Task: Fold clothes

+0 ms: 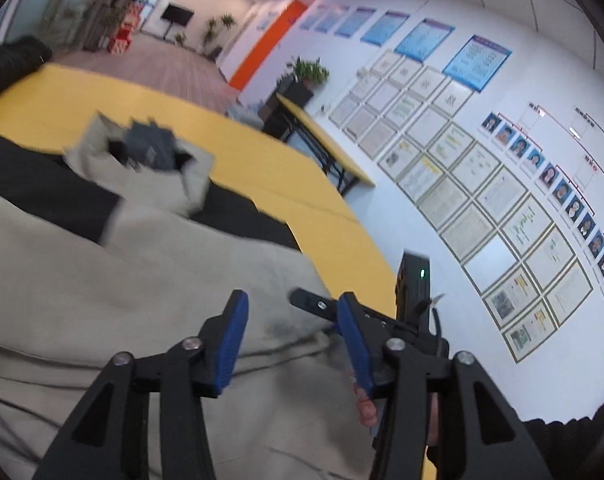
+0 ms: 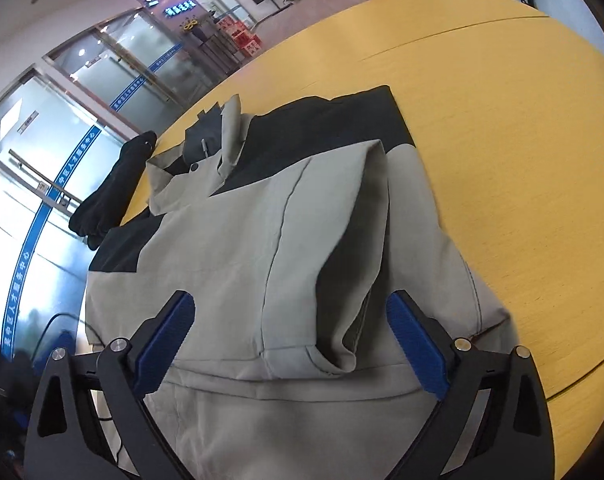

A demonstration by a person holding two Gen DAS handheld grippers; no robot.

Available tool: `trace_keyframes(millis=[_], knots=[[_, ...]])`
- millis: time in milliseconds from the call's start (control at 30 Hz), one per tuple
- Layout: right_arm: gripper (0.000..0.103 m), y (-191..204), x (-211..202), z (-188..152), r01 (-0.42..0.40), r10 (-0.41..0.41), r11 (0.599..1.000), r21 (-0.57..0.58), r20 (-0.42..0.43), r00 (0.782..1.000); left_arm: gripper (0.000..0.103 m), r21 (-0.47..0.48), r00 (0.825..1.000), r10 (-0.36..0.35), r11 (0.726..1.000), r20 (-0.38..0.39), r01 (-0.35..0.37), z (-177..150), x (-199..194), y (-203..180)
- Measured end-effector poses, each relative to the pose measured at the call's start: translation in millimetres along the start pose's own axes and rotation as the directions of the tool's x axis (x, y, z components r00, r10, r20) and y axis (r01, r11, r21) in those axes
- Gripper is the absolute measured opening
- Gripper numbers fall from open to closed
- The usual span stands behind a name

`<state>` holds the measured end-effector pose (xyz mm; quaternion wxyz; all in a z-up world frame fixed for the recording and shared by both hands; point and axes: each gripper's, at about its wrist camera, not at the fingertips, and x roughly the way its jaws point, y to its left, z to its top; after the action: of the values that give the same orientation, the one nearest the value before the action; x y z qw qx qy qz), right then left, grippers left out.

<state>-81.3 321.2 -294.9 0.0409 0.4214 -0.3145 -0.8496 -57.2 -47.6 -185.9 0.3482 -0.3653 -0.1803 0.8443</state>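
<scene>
A beige and black jacket lies partly folded on the yellow table, collar at the far end, one sleeve folded over its front. It also shows in the left wrist view, with its collar farther off. My left gripper is open and empty, just above the jacket's lower part near the table edge. My right gripper is open wide and empty above the jacket's hem, its blue pads either side of the folded sleeve's cuff. The right gripper's body shows in the left wrist view.
A black garment lies at the far left table edge beyond the jacket. The yellow table stretches right and far. A second yellow table stands by a white wall with framed papers. Glass doors are behind.
</scene>
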Motion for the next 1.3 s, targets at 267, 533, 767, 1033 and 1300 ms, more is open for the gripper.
trace_keyframes(millis=[267, 533, 767, 1033, 1300], knots=[[0.013, 3, 17, -3, 0.063, -0.066, 0.997, -0.037, -0.066, 0.996, 0.066, 0.002, 0.947, 0.319, 0.948, 0.016, -0.319, 50, -40, 147], [0.011, -17, -6, -5, 0.167, -0.168, 0.985, -0.031, -0.027, 0.985, 0.056, -0.005, 0.947, 0.247, 0.967, -0.205, -0.254, 17, 3, 199], [0.015, -11, 5, 7, 0.174, -0.177, 0.979, -0.108, -0.018, 0.984, 0.057, -0.011, 0.917, 0.327, 0.941, -0.23, -0.338, 1, -8, 189], [0.054, 10, -14, 10, 0.266, -0.266, 0.947, -0.179, 0.023, 0.964, 0.068, -0.047, 0.909, 0.369, 0.922, -0.196, -0.384, -11, -28, 194], [0.073, 138, -20, 27, 0.072, -0.063, 0.902, -0.425, 0.033, 0.997, 0.07, -0.061, 0.92, 0.353, 0.928, -0.17, -0.367, -11, -57, 174]])
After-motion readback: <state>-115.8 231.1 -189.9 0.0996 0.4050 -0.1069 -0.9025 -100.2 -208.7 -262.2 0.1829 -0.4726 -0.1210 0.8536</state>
